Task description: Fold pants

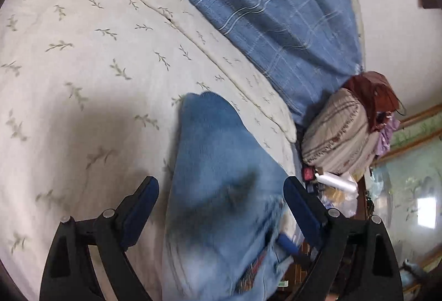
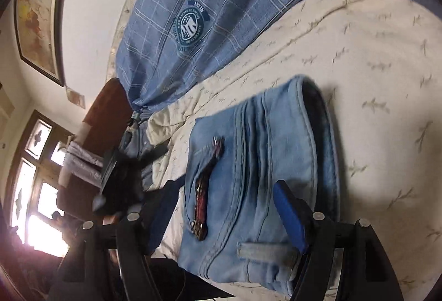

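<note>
A round crest on the blue checked blanket (image 2: 193, 24) carries a ring of lettering too small to read; only the banner word "STARS" is legible, upside down in the right wrist view. The left wrist view shows the same crest on the blanket (image 1: 265, 13) but no readable words.

Light-blue denim pants (image 2: 248, 168) lie folded on a bed under a cream quilt (image 2: 373, 57) printed with leaf sprigs. A dark red trim strip (image 2: 203, 190) runs down the pocket area, and a belt loop (image 2: 265, 250) sits near the waistband. The right gripper (image 2: 223, 215) is over the pants with its jaws wide apart, the blue pads on either side of the cloth without pinching it.

The left gripper (image 1: 221, 207) also has its jaws spread, the pants (image 1: 218, 190) bulging between the pads; whether either pad touches the denim cannot be told.

Beside the bed, the left wrist view shows a striped beige bundle (image 1: 337, 132) with reddish-brown cloth (image 1: 370, 91) piled on it, a white bottle (image 1: 334, 180) lying on clutter below, and a pale green glass door panel at far right. The right wrist view alone shows a framed map (image 2: 38, 13) on the white wall, a bright wood-framed window (image 2: 33, 179), and the other gripper as a dark blurred shape at the bed edge
</note>
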Demonstrator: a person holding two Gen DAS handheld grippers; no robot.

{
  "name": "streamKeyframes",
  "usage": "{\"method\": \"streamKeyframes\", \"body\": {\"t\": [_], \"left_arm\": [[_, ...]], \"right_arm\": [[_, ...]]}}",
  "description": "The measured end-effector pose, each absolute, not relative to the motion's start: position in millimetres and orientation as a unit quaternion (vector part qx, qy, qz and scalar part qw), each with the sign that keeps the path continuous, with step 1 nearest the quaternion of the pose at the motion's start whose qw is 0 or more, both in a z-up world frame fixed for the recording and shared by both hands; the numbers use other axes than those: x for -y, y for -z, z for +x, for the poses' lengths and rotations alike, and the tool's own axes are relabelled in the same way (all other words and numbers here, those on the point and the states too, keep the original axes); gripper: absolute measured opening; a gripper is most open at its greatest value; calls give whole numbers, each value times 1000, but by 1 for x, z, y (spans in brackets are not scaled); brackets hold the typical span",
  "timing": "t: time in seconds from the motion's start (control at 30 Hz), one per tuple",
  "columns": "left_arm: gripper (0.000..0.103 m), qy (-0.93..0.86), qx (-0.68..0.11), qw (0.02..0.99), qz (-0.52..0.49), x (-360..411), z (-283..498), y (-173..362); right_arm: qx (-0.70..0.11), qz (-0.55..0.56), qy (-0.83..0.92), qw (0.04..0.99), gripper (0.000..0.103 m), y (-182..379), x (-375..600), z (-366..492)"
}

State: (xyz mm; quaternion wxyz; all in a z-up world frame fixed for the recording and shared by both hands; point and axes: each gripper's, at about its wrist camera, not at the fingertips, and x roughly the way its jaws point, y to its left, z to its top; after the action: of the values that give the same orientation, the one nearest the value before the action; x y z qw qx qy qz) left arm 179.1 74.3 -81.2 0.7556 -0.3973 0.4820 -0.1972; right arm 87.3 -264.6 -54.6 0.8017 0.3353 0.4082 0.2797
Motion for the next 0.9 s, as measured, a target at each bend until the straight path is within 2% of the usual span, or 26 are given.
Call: {"method": "streamKeyframes", "body": {"t": [0.03, 0.07, 0.1, 0.13, 0.23, 0.3, 0.4, 0.47, 0.53, 0.6, 0.63, 0.77, 0.9], "left_arm": [[74, 196, -486, 756, -392, -70, 185, 82], [65, 196, -491, 757, -383, -65, 186, 82], [47, 179, -505, 766, -354, -60, 184, 81], [40, 173, -510, 770, -341, -56, 187, 82], [23, 147, -511, 795, -291, -44, 186, 76], [21, 121, -502, 826, -228, -30, 183, 66], [21, 92, -477, 866, -119, -4, 169, 53], [26, 94, -473, 863, -150, -18, 164, 52], [57, 110, -478, 841, -228, -43, 161, 52], [75, 137, -470, 821, -295, -65, 148, 51], [79, 145, -465, 816, -313, -74, 140, 50], [80, 192, -467, 781, -368, -93, 102, 56], [80, 223, -475, 767, -371, -75, 77, 70]], "right_arm": [[-413, 333, -280, 800, 74, 58, 264, 89], [-422, 326, -277, 800, 74, 61, 261, 91], [-426, 322, -276, 799, 74, 63, 260, 92], [-433, 316, -275, 798, 74, 66, 259, 93], [-449, 295, -260, 802, 74, 72, 256, 95], [-448, 294, -259, 804, 74, 73, 257, 96], [-447, 281, -256, 810, 74, 72, 253, 95], [-445, 278, -257, 811, 74, 73, 254, 94], [-442, 289, -258, 809, 74, 72, 257, 94], [-433, 285, -254, 816, 74, 66, 259, 90], [-425, 285, -253, 821, 74, 63, 261, 87], [-387, 308, -282, 822, 76, 41, 264, 70], [-410, 293, -317, 804, 77, 43, 244, 66]]}}
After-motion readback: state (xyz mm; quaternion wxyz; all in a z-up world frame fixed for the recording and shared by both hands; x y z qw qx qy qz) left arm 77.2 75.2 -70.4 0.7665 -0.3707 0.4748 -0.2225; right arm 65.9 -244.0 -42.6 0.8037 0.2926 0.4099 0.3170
